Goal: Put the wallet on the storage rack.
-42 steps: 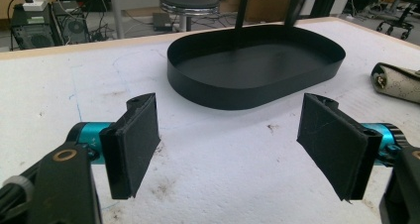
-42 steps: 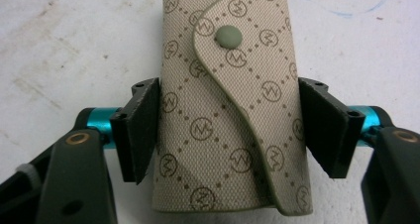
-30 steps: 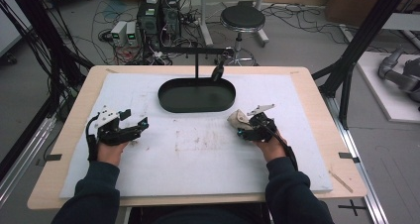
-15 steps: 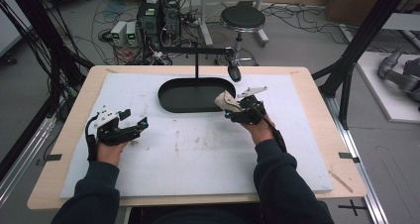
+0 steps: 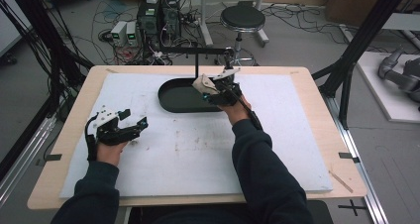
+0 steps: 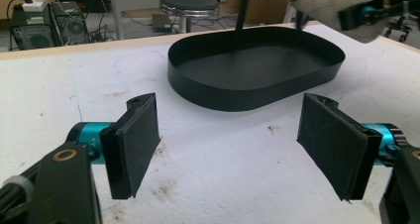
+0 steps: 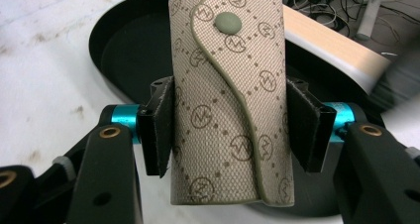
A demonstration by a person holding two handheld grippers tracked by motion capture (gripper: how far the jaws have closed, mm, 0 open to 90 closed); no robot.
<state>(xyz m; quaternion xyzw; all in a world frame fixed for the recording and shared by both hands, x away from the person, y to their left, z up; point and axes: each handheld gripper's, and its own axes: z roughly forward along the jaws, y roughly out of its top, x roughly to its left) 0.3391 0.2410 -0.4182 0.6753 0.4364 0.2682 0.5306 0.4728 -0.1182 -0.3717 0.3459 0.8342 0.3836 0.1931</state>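
Near the person, on the left of the counter (image 5: 74, 135), the left hand-held gripper (image 5: 132, 126) rests on the white mat (image 5: 198, 149). Its two jaws stand wide apart with nothing between them. In the left gripper view the mat ahead of it is bare but for little dirty marks.

Farther off, the right hand-held gripper (image 5: 214, 87) is held up over the near right edge of the black tray (image 5: 171, 92). Its jaws squeeze a small beige pouch (image 7: 230, 95) from both sides. The pouch stands upright in the grip, and its flap is closed with a round snap (image 7: 228, 22).

I think the step in hand is carrying the pouch to the tray. The pouch is over the tray but not yet down in it. The next move would be to lower the hand gently into the tray, then let the jaws open so the pouch stays there.

Some things are hard to tell. The bottom of the pouch is cut off in the right gripper view. A thin black stand (image 5: 197, 60) rises from the tray, and I cannot tell what it is for. The far right of that view is blurry.
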